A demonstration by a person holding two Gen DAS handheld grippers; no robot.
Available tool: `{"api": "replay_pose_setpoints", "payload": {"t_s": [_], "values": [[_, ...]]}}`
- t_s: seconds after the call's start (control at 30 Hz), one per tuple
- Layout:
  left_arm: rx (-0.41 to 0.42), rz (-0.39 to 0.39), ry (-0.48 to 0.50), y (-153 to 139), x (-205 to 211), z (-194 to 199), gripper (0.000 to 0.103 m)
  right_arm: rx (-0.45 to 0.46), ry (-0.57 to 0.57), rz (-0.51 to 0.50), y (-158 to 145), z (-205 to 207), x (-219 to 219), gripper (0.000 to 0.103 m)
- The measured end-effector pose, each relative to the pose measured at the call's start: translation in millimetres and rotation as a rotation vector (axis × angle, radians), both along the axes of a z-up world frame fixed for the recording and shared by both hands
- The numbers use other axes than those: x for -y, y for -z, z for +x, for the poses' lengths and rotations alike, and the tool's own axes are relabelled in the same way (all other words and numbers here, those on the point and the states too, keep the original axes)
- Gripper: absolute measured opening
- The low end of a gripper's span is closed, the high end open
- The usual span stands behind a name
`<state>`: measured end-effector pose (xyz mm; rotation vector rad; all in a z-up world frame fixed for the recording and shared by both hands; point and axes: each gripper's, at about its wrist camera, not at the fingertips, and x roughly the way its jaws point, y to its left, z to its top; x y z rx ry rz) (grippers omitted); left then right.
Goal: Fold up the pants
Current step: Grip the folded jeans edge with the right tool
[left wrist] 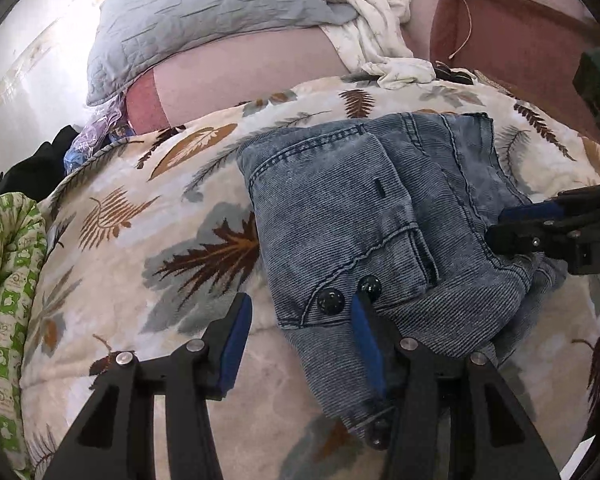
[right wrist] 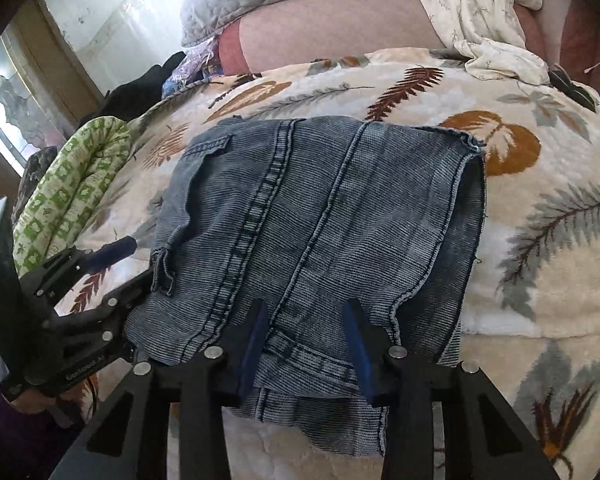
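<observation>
Where the faded-blue pants [right wrist: 320,240] lie folded — both grippers' fingers [right wrist: 356,344] half-spread, gripping nothing.

I see the pants [left wrist: 364,216] in washed blue denim with fine ribbed stripes, darker blue seams and two glossy black buttons [left wrist: 331,301]. The blanket [left wrist: 148,240] under them is cream, printed with brown, rust and grey-blue leaves and ferns. I note a grey quilted pillow [left wrist: 204,28], a cream cloth [left wrist: 372,28] with a faint sprig print, and a green-and-white patterned roll [left wrist: 8,280]. Both the left hand-held gripper [left wrist: 300,344] and the right hand-held gripper [right wrist: 306,348] are black with blue pads.
</observation>
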<state>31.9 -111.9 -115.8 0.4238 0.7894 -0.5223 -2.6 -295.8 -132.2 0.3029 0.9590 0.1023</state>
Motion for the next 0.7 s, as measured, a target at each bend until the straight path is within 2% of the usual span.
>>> {"api": "replay_pose_setpoints", "payload": {"t_s": [0.13,0.2,0.33,0.37,0.47,0.7], "values": [[0.017,-0.01,-0.033,-6.5,-5.1,2.4,0.064,0.003,0.007,0.005,-4.0,2.0,-2.1,0.044],[0.057,-0.008,-0.038,-14.3,-6.4,-0.8,0.064,0.016,0.022,0.034,-11.1,0.4,1.2,0.044],[0.17,0.011,-0.095,-30.7,-10.3,-1.9,0.069,0.115,0.07,0.021,-33.7,-8.6,5.9,0.045],[0.178,0.005,-0.114,-33.7,-12.8,0.2,0.07,0.138,0.088,0.024,-39.0,-10.3,7.9,0.051],[0.18,-0.004,-0.159,-38.0,-20.6,6.7,0.076,0.19,0.15,0.021,-52.4,-13.2,11.9,0.061],[0.121,-0.011,-0.23,-35.4,-34.3,22.1,0.077,0.149,0.207,0.072,-52.3,1.2,14.3,0.063]]}}
